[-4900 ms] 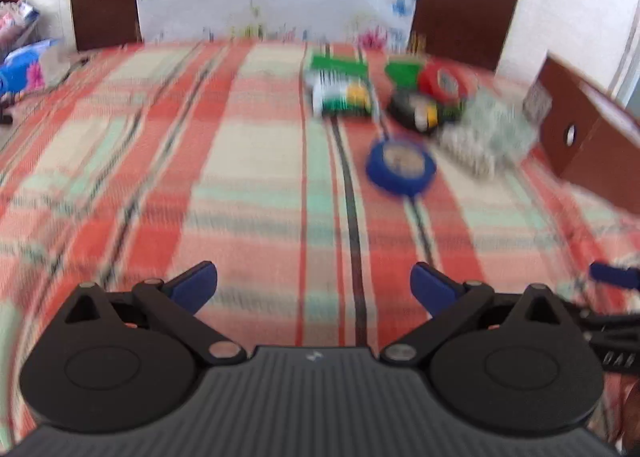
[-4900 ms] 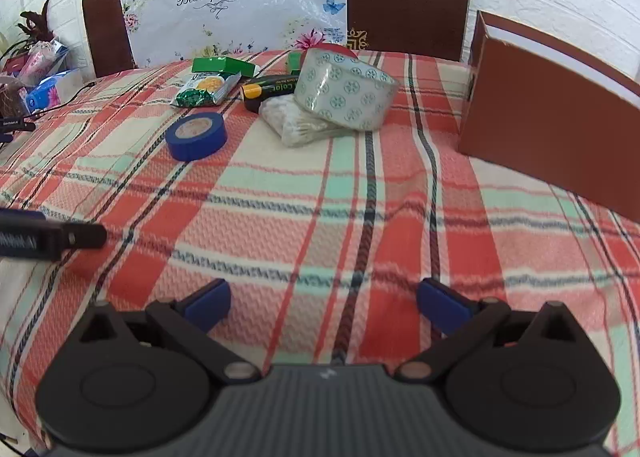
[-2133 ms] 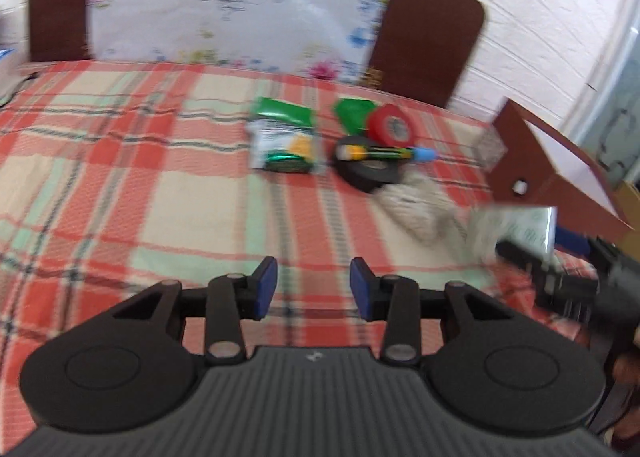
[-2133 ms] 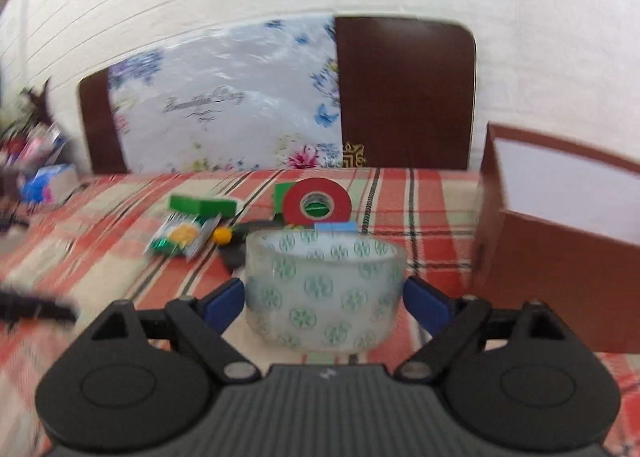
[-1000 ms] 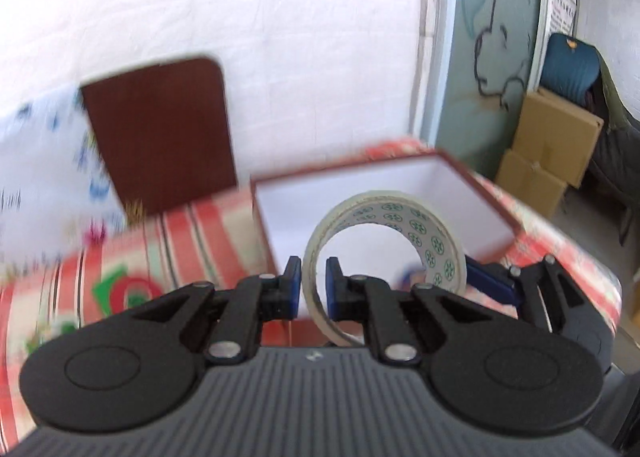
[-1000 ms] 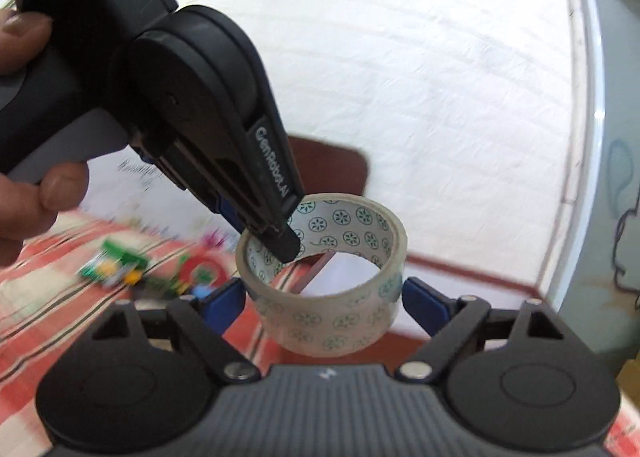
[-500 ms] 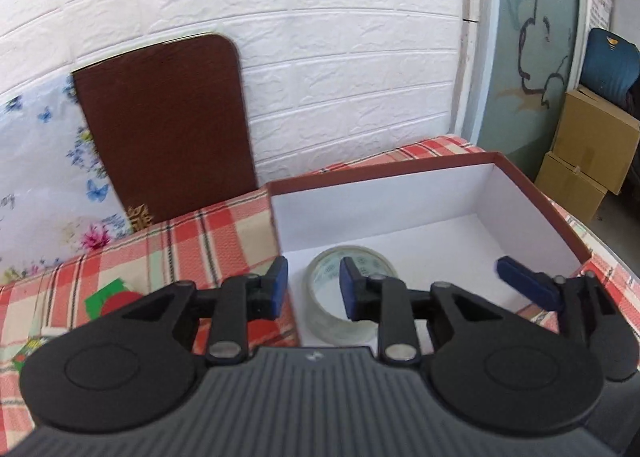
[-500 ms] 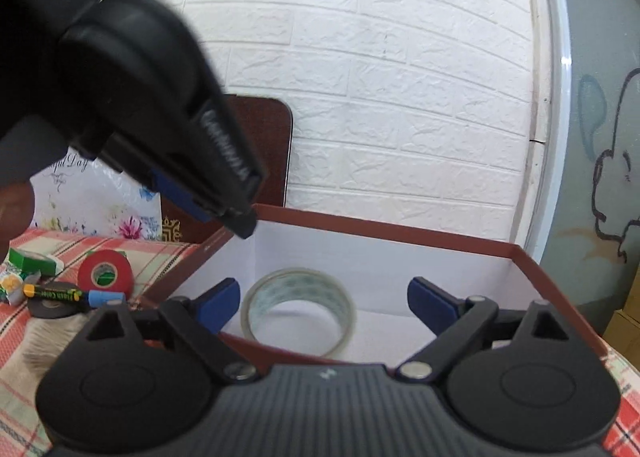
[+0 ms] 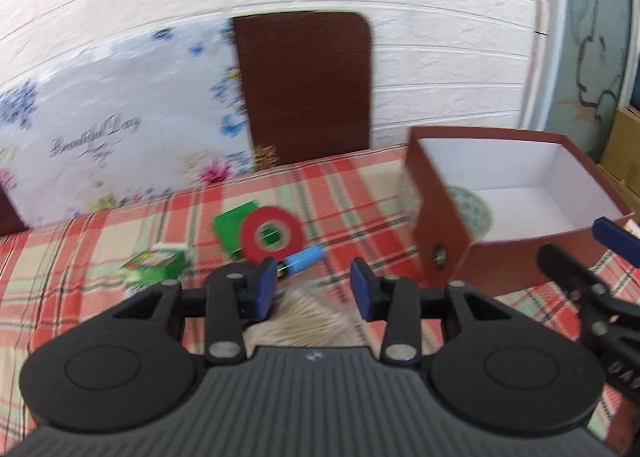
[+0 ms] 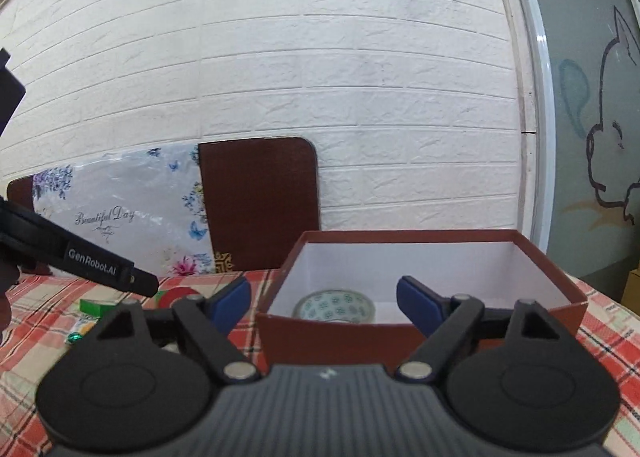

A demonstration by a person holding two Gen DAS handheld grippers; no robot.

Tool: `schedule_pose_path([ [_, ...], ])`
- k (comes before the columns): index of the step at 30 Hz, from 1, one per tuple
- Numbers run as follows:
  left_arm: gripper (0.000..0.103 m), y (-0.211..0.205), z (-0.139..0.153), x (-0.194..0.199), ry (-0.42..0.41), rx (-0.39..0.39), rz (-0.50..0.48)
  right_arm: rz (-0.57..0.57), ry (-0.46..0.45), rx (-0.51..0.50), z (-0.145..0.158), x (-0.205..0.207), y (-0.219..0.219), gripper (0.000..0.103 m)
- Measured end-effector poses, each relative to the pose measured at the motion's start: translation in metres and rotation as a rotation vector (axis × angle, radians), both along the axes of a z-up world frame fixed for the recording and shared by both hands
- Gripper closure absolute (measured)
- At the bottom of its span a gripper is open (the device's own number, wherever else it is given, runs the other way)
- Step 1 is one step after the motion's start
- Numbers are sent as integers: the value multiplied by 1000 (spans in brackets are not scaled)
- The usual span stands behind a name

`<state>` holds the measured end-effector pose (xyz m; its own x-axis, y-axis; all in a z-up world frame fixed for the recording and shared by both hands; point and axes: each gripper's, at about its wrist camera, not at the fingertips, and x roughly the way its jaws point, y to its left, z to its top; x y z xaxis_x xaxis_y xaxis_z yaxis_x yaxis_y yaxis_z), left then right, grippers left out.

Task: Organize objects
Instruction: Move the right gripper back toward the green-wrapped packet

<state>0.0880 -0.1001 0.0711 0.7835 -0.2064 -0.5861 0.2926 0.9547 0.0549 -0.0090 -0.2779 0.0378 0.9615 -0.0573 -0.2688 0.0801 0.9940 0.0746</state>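
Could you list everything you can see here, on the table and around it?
Box: one, brown outside, white inside, open, at the right of the table.
Patterned tape roll: one, clear with green marks, inside the box.
Red tape roll: one, on the table, left of the box.
Green packets: at least two, near the red roll.
Blue-capped pen-like thing: one, in front of the red roll.
Pale bundle: one, blurred, just ahead of the left tool.
Tablecloth: one, red and green plaid.
Chair back: one, dark brown, behind the table.
Flowered plastic sheet: one, white.
Left tool: one, black with blue pads, open.
Right tool: one, same colours, open, before the box.
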Motion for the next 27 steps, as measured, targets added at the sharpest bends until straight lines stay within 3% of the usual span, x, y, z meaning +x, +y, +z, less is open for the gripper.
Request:
schedule_pose_path([
  [4,60,45,-20,10,42,1,97,89,34,-28,1,2,31,37],
  [15,60,168,-84,27,120,44,351,272,164,-102,-19,21,111,40],
  [18,58,205,-104,25,91,59,417,309,180,-139,-27,28,130,40],
  [19,42,216,-109,21,46,55,424,324,188,-150,-30,33,138,40],
  [21,32,233,-119,9,-41,34,431,354,205,-173,-36,44,152,40],
  [23,34,247,-115,7,-41,-73,440,385,232,-190,-41,59,168,40],
  [27,34,248,-116,9,-55,-97,456,468,253,-237,-48,93,208,40],
])
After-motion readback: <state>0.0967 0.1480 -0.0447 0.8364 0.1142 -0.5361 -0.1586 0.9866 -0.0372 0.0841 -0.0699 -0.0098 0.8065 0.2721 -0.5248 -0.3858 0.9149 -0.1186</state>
